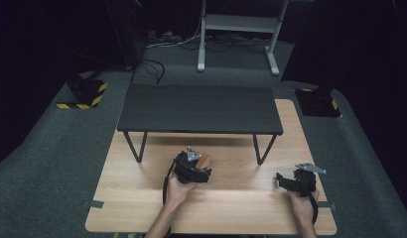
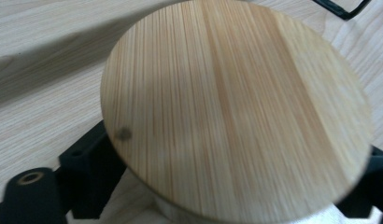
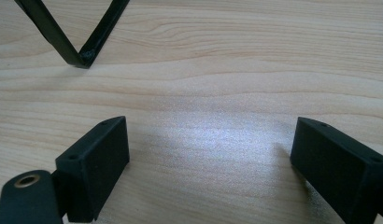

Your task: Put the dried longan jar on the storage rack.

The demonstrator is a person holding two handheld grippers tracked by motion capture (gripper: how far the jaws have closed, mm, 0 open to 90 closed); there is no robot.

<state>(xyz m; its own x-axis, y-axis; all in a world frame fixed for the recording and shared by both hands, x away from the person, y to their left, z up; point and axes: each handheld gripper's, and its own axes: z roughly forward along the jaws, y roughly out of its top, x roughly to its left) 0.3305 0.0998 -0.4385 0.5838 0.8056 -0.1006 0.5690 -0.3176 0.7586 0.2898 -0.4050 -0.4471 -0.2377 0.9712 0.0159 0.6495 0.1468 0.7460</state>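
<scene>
One light wooden table (image 1: 142, 208) carried one long dark slatted shelf on thin black hairpin legs (image 1: 200, 108), which stood across its far half. Two black hand-held grippers worked on the near half. One round, pale wooden disc with fine straight grain (image 2: 236, 112) lay just in front of the shelf, a little left of centre, and the left gripper (image 1: 193, 174) had its jaws set on either side of it, apparently pinching its edge; the disc hid the contact itself. The right gripper (image 3: 210, 163), near the table's right edge, hung just above bare wood with its jaws spread wide and nothing between them, one shelf leg (image 3: 82, 56) beyond. By the look of it, the step in hand was taking hold of the disc. Lifting it next would call for a firm, level grip, and a clear path around the shelf's low edge.
</scene>
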